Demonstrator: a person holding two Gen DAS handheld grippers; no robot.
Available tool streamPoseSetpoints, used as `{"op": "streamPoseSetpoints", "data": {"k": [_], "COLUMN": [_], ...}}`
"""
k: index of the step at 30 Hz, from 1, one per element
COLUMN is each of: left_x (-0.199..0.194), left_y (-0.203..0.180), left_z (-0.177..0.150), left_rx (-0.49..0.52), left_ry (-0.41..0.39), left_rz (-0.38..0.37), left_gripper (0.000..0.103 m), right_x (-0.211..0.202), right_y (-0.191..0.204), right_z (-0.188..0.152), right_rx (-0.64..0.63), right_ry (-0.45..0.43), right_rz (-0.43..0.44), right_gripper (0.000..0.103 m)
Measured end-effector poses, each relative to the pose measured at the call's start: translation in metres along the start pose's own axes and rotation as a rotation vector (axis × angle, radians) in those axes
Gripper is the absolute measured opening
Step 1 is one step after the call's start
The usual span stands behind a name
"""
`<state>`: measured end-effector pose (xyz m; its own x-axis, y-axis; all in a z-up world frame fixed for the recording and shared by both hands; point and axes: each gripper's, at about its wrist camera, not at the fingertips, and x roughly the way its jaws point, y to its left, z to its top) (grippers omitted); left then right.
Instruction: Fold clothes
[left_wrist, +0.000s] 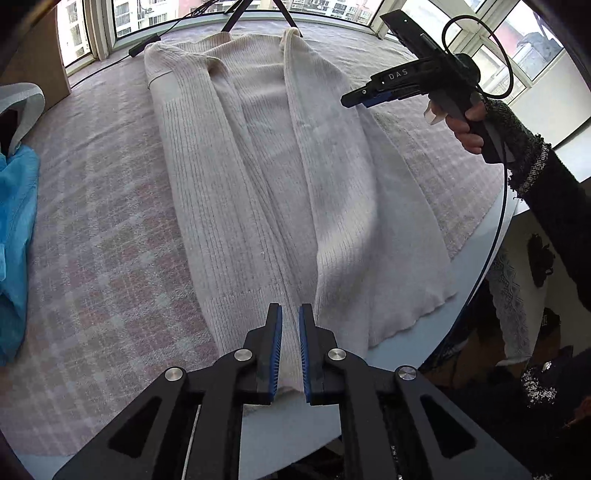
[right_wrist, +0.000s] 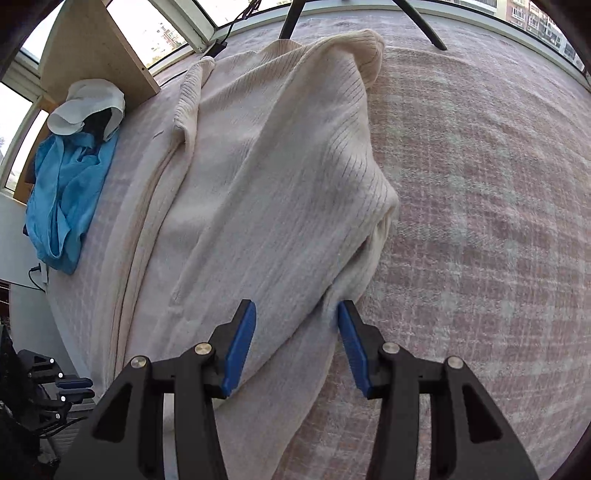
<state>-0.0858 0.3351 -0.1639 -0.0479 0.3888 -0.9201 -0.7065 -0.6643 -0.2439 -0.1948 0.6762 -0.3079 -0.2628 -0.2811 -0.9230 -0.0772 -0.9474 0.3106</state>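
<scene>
Where it lies lengthwise, the ribbed cream cardigan (left_wrist: 266, 177) covers plaid cloth (left_wrist: 103, 229).

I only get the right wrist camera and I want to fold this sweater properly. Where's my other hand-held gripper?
Observer: The left hand-held gripper is at the bottom hem of the long cream ribbed knit cardigan, close to the table's near edge.
Operator: Is it holding the hem?
Observer: I cannot tell. Its blue pads are nearly together, and a narrow strip of hem shows between them.
Operator: Is my gripper touching the sweater?
Observer: It doesn't look like it. In the left wrist view, the right hand-held gripper appears raised in the air over the cardigan's right side.
</scene>
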Motion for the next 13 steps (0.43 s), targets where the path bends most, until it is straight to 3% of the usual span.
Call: {"op": "streamPoseSetpoints", "data": {"k": [3, 7, 12, 13], "left_x": [0.006, 0.048, 0.069, 0.069], "left_y": [-0.035, -0.058, -0.049, -0.047], "left_z": [0.001, 0.002, 0.003, 0.004], "left_rx": [0.120, 0.214, 0.231, 0.229], "left_ry": [-0.010, 0.072, 0.106, 0.110], "left_rz": [-0.052, -0.022, 0.004, 0.001], "left_gripper": [0.019, 0.021, 0.015, 0.009], "right_x": [0.003, 0.005, 0.003, 0.002], "right_y": [0.003, 0.006, 0.006, 0.005], "right_z": [0.004, 0.009, 0.012, 0.013], "right_rx": [0.016, 0.029, 0.036, 0.037], "right_ry": [0.011, 0.013, 0.013, 0.011], "right_rz": [-0.006, -0.022, -0.019, -0.012], "right_gripper": [0.046, 0.046, 0.046, 0.046]}}
